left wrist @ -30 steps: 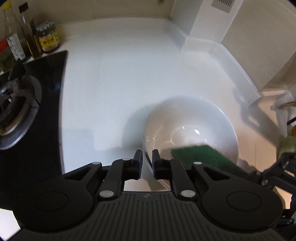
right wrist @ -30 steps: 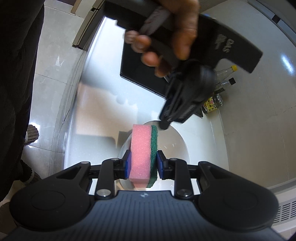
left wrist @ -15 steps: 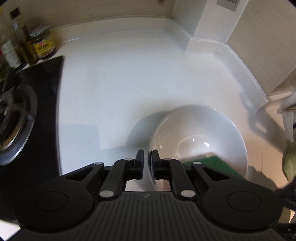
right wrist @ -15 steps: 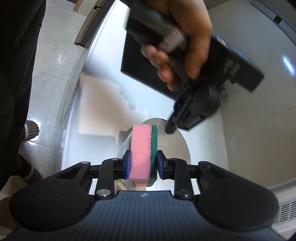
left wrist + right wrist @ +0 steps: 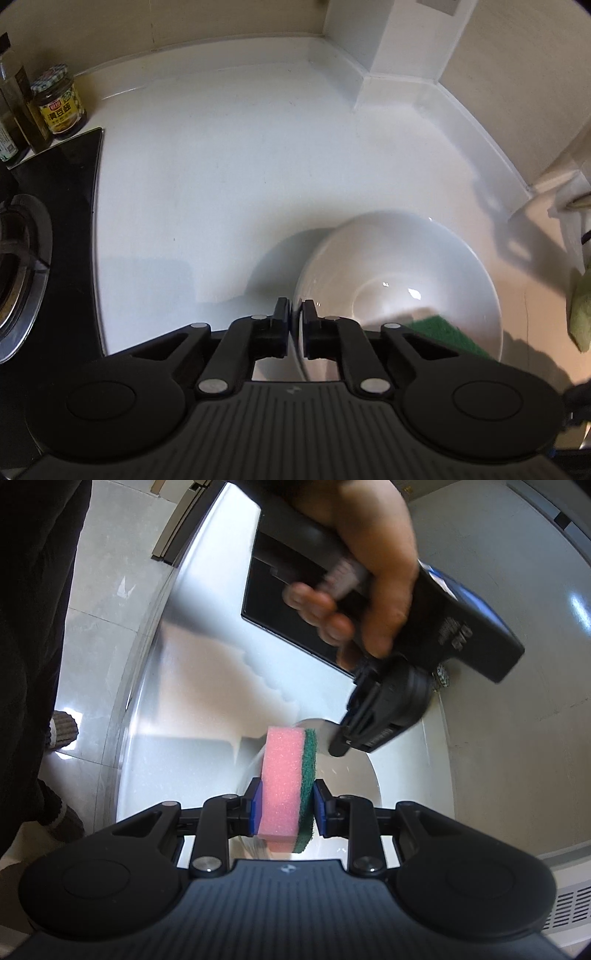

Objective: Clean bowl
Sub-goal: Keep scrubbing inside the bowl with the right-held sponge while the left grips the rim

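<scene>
While left tongs (image 5: 295, 314) close astride the bowl (image 5: 399, 280) rim, right tongs (image 5: 287, 800) clench the sponge (image 5: 290, 782).

The jar (image 5: 59, 99) has a yellow label with Chinese characters too small to read.

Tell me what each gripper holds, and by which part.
Right gripper clamps the sponge across its pink and green faces. Left gripper is closing on the bowl rim.

A: What colours sit between the right gripper (image 5: 287, 806) fingers?
B: A sponge (image 5: 282, 786), pink foam with a dark green scouring face.
A: And at the left gripper (image 5: 294, 323)?
B: A plain glossy white bowl (image 5: 399, 280) on a white counter (image 5: 229, 177); both grippers are black.
</scene>
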A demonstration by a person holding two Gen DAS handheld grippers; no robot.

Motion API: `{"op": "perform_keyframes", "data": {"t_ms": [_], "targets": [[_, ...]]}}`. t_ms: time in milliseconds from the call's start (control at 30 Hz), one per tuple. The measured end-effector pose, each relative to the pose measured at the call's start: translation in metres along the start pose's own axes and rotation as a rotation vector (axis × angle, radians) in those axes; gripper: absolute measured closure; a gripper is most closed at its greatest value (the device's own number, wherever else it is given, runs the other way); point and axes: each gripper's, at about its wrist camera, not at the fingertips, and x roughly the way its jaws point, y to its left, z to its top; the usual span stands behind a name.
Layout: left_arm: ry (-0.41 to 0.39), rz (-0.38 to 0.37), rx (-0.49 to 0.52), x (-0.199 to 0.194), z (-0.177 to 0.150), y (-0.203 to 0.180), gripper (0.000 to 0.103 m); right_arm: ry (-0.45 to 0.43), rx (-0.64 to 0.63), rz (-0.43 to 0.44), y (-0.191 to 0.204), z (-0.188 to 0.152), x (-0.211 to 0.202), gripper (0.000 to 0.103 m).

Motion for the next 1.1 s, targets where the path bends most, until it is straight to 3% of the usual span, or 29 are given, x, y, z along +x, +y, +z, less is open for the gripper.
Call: {"op": "perform_keyframes", "data": {"t_ms": [67,233,367,600,700,933,1033,1100], "targets": [[-0.021,0.037,-0.010,-0.012,-0.013,-0.003,0.094,0.005,0.002,0.000,0.000,0.000,0.000,0.079],[-0.045,0.033,-0.042,-0.027,-0.046,-0.006,0.094,0.009,0.009,-0.006,0.000,0.001,0.001,0.079],[-0.041,0.039,-0.031,-0.020,-0.046,-0.007,0.094,0.006,0.002,0.000,0.000,0.002,0.000,0.079],[-0.047,-0.007,0.034,-0.004,-0.016,0.000,0.098,0.007,-0.004,-0.004,0.001,0.004,-0.002,0.079],[-0.034,-0.002,0.006,-0.003,-0.015,0.000,0.096,0.015,-0.002,-0.005,0.000,0.001,-0.003,0.079],[-0.061,0.011,-0.068,-0.028,-0.050,0.012,0.094,0.017,-0.012,-0.013,0.004,0.000,0.000,0.079],[-0.052,0.017,-0.079,-0.023,-0.050,0.013,0.092,0.004,-0.016,-0.003,0.003,0.002,-0.001,0.079],[-0.050,0.019,-0.078,-0.019,-0.048,0.012,0.095,-0.005,-0.018,0.002,0.004,0.004,-0.001,0.079]]}}
